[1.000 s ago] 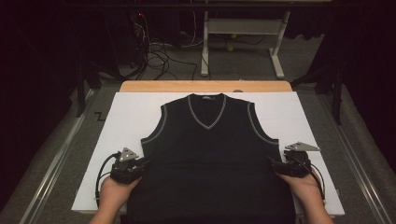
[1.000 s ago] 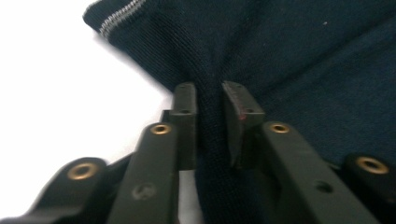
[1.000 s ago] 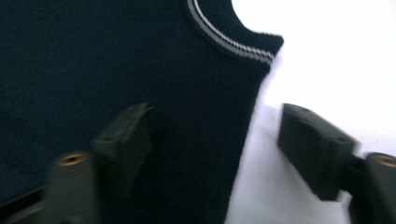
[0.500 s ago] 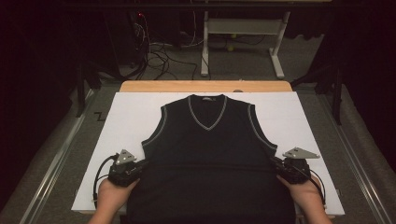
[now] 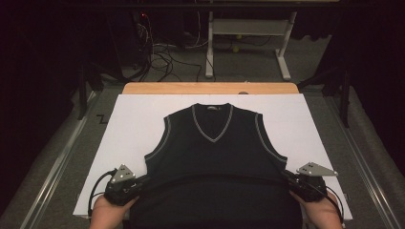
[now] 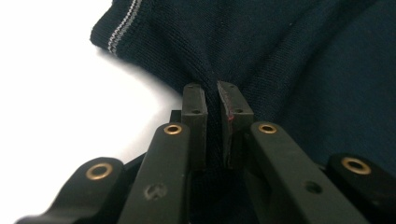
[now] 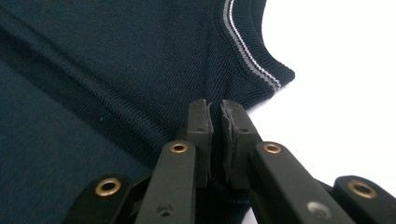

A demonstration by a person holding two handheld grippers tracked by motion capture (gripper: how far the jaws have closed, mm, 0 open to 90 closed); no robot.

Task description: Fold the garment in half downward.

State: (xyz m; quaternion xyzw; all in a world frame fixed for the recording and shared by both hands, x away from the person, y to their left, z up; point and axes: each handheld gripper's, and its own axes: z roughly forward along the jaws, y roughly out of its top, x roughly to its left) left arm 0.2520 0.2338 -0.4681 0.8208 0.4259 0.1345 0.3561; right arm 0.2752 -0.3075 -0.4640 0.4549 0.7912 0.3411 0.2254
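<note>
Lying flat on the white sheet covering the desk: a dark vest, V-neck pointing away, lower part folding over in a raised ridge. Pinching its left side edge, left tongs, clamped on knit. Pinching the right side edge, right tongs, likewise clamped on fabric, both having just been closing.

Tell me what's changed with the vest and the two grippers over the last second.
Both grippers have just closed on the vest: the left gripper pinches its left side edge, the right gripper its right side edge, knit bunched between the pads. The hands have drawn slightly toward the near edge, and a fold now runs across the lower vest. The collar and shoulders lie flat as before on the white board.
</note>
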